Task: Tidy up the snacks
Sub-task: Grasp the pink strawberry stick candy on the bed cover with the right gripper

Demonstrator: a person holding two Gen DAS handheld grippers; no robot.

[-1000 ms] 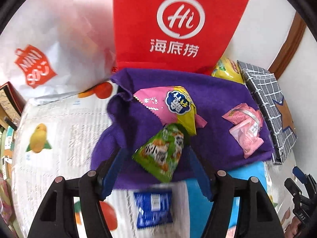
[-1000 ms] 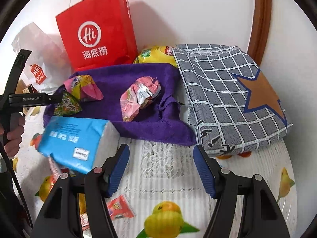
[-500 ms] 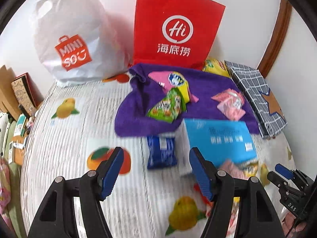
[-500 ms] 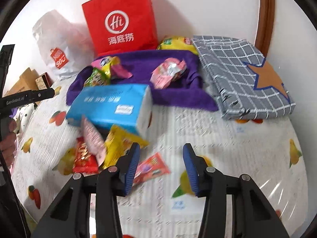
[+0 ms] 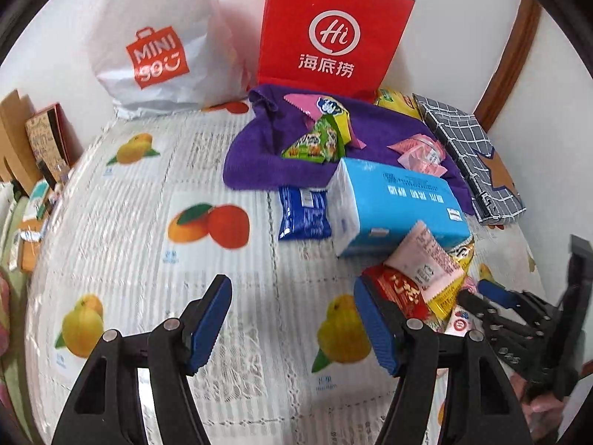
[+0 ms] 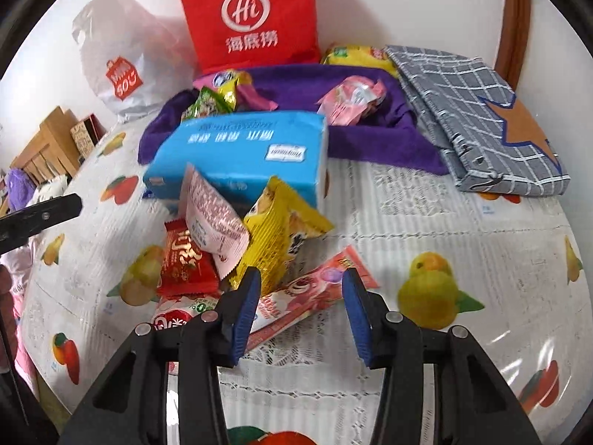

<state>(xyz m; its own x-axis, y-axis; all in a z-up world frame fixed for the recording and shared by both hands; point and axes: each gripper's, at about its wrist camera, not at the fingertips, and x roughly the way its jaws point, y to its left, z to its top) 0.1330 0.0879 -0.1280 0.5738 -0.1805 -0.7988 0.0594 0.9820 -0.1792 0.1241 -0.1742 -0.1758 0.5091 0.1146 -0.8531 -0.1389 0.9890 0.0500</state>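
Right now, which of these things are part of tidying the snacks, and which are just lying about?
Part of the job: green snack packet, blue snack packet, red snack packet, yellow snack packet, purple cloth.

Lying about: tissue pack, red paper bag, white plastic bag, checked folder.

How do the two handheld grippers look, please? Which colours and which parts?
Both the left gripper and the right gripper have black plastic frames with triangular cut-outs and silver pivot screws. Each finger carries a ribbed blue pad. No cables show.

Both grippers pulling back from the purple cloth point(image 5: 259, 163)

The right gripper point(image 6: 300, 304) is narrowing its jaws, seemingly straddling a pink wrapper point(image 6: 307, 296); the left gripper point(image 5: 292, 319) is retreating, empty, over bare tablecloth point(image 5: 148, 259).
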